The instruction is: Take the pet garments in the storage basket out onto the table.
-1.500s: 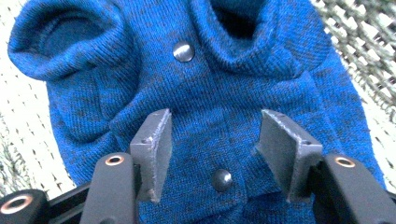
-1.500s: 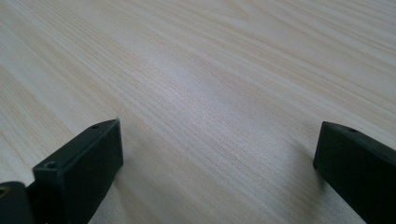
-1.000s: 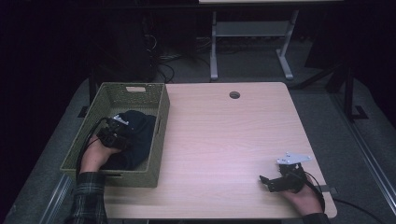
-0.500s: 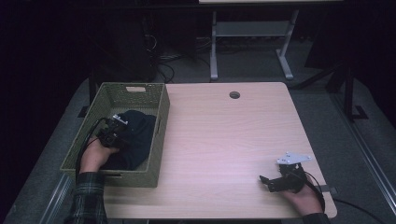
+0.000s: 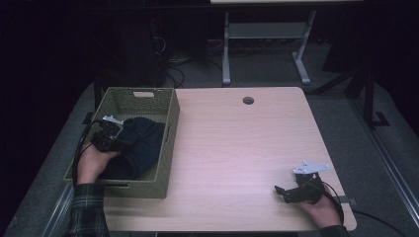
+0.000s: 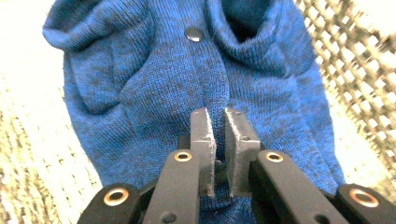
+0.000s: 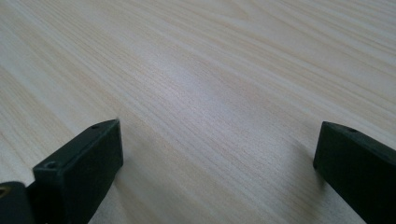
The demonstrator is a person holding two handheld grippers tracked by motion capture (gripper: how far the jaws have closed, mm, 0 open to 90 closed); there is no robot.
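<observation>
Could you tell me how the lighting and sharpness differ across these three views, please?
The high view is dim, with near-black surroundings, so the garment in the basket looks almost black. The left gripper view is bright, the knit clearly blue, the basket weave blown out and soft. The right gripper view shows sharp wood grain on the table, its jaws slightly blurred.

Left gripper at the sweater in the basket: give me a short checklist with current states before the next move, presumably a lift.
1. Left gripper over the blue sweater: ok.
2. Fabric pinched between the nearly closed jaws: cannot tell.
3. Sweater inside the woven basket: ok.
4. Right gripper open, holding nothing, low over the table: ok.
5. Tabletop beside the basket free for laying the sweater out: ok.
</observation>
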